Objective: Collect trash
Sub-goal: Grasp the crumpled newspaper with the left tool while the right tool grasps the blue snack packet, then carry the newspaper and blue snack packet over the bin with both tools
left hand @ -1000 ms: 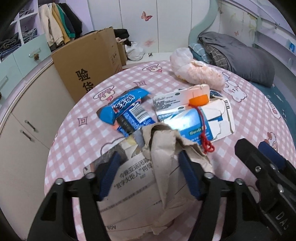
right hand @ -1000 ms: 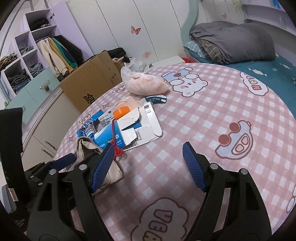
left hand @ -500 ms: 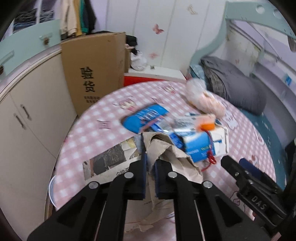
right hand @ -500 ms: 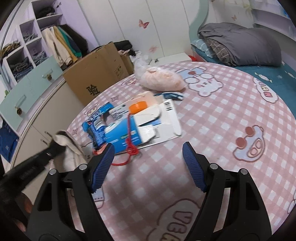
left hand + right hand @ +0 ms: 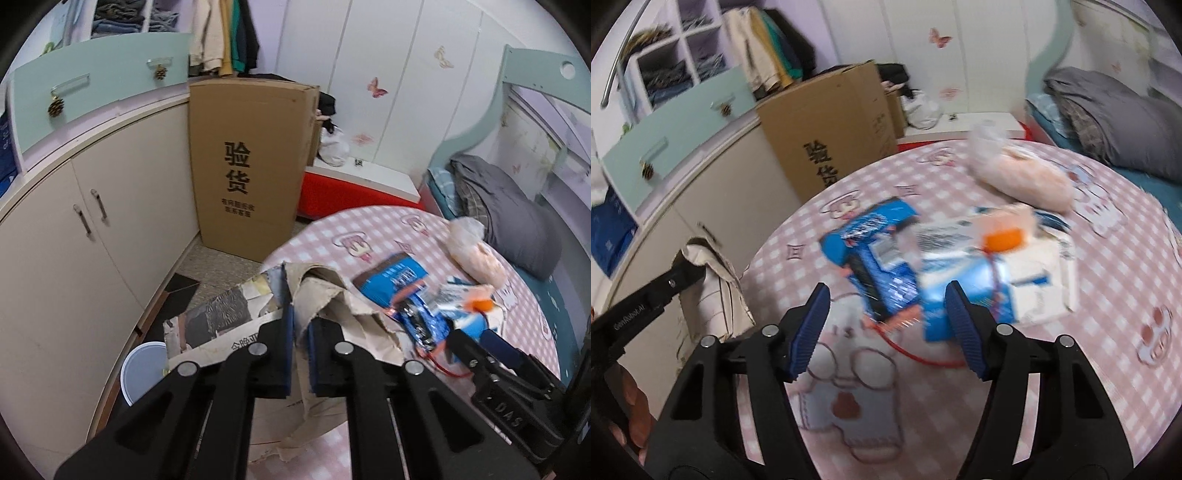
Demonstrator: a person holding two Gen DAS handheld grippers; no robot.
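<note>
Cardboard scrap [image 5: 332, 295] is sitting clamped in my left gripper [image 5: 300, 321], pads pinching its torn brown flap, lifted at the bench [image 5: 332, 229] edge with a white bin [image 5: 142, 365] on the floor below it. My right gripper [image 5: 886, 321] is closing with nothing gripped yet, hovering over the blue snack wrapper [image 5: 875, 251] and the blue-white carton [image 5: 979, 280]. Both are lying mid-bench on the pink checked cloth, a red string [image 5: 916, 350] trailing between my fingers [image 5: 809, 328]. Right view is blurring.
</note>
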